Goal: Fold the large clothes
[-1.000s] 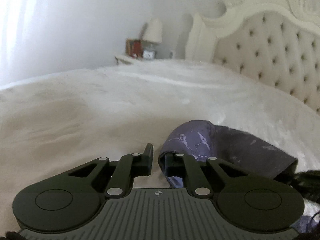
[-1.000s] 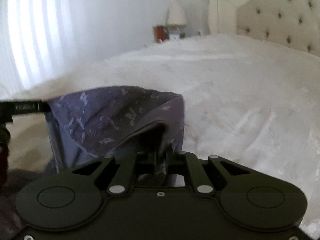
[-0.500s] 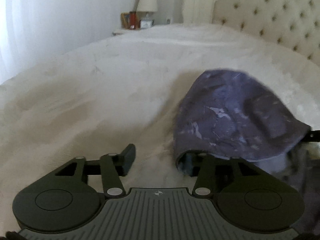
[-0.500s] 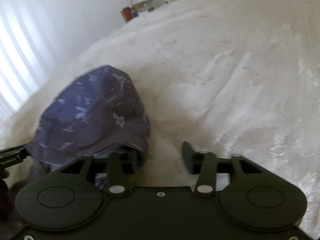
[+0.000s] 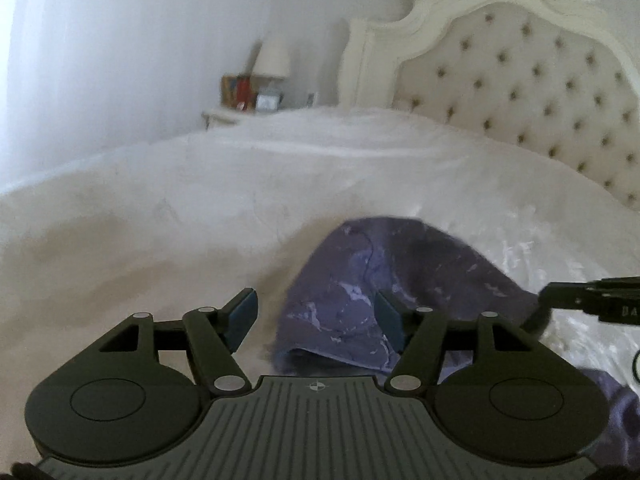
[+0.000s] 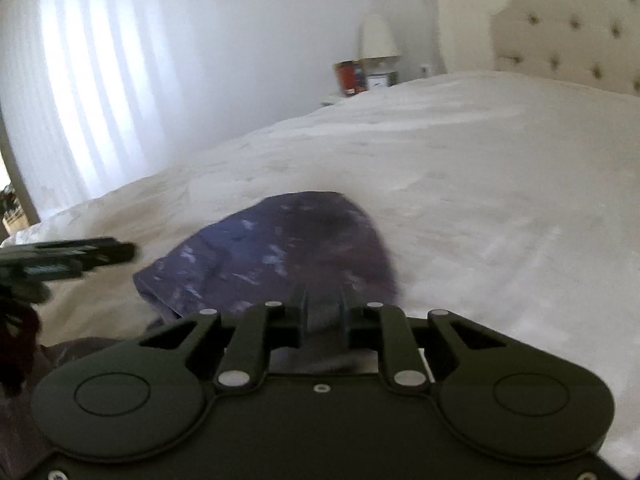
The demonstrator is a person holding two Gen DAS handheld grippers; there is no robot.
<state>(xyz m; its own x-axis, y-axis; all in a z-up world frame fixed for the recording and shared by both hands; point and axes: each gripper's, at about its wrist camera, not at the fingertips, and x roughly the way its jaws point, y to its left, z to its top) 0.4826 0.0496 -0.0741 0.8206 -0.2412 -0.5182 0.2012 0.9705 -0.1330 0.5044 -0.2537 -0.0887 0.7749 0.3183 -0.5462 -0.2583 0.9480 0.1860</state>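
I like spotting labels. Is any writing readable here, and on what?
"DA": white letters, cut off at the picture's edge, on the side of the right gripper.
Label on the side of the left gripper: blurred, unreadable.
Red box and clock: too small to read.

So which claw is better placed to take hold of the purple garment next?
Right. The right claw is nearly closed around the purple garment, fabric between its fingers. The left claw is wide open, cloth only at its right finger.
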